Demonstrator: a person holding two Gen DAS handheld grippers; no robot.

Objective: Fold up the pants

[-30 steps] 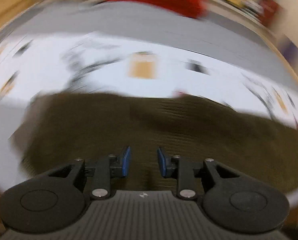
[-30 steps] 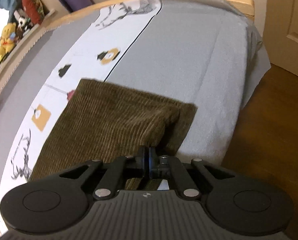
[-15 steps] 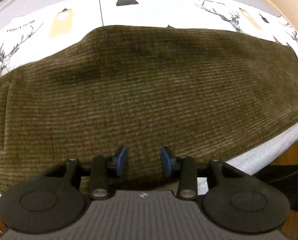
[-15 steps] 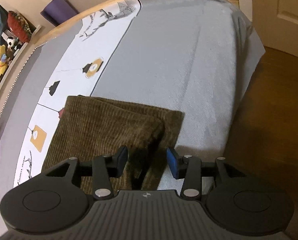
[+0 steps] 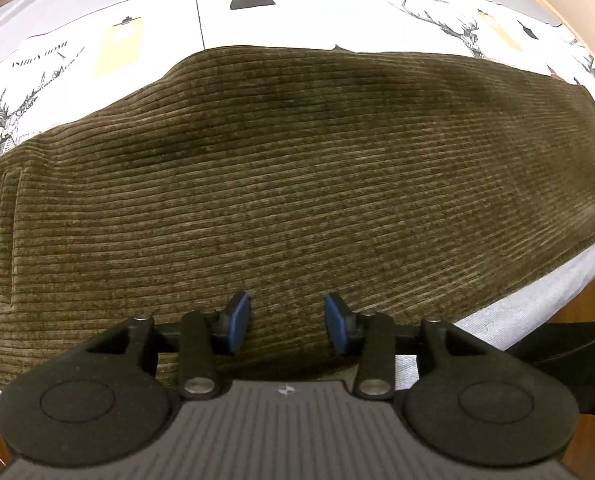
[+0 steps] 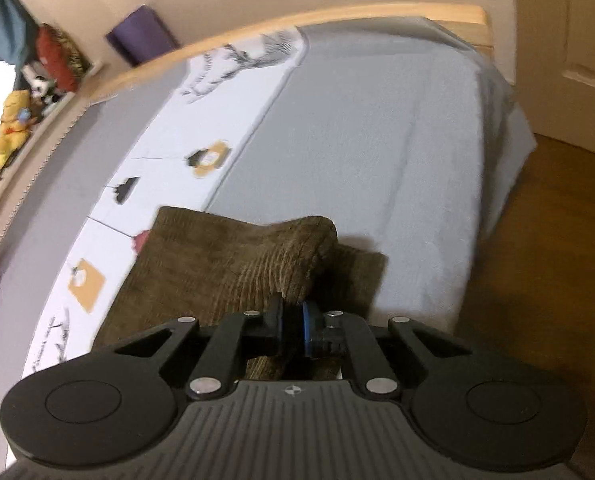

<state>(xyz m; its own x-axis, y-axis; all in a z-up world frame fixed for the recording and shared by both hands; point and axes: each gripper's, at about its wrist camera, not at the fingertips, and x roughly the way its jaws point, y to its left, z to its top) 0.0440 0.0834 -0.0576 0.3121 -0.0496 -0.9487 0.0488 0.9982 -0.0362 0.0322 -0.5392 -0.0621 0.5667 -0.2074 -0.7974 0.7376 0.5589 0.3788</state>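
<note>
My right gripper (image 6: pixel 292 326) has its jaws pinched tight on a bunched corner of the pants (image 6: pixel 233 264), lifting that end so the cloth humps up just ahead of me. My left gripper (image 5: pixel 287 322) hangs over the near edge of the same pants (image 5: pixel 297 184) with jaws set wide, holding nothing.

The pants lie across the bed (image 6: pixel 377 128), brown corduroy spread broad and mostly flat under my left side, the near hem close to the mattress edge and the floor (image 6: pixel 557 240) beyond it.

My worry is the right grip: I seem to have only a small fold of thick fabric, and I cannot tell whether both layers are caught. If just the top one is, pulling over would drag the layers apart and leave a crooked fold. A fast pull with my left side idle could also slide the whole garment toward the edge, since nothing pins it.

Farther off, the printed sheet (image 5: pixel 297 12) shows past the pants, then the wooden bed frame (image 6: pixel 337 20) and a shelf of toys (image 6: pixel 17 128).
</note>
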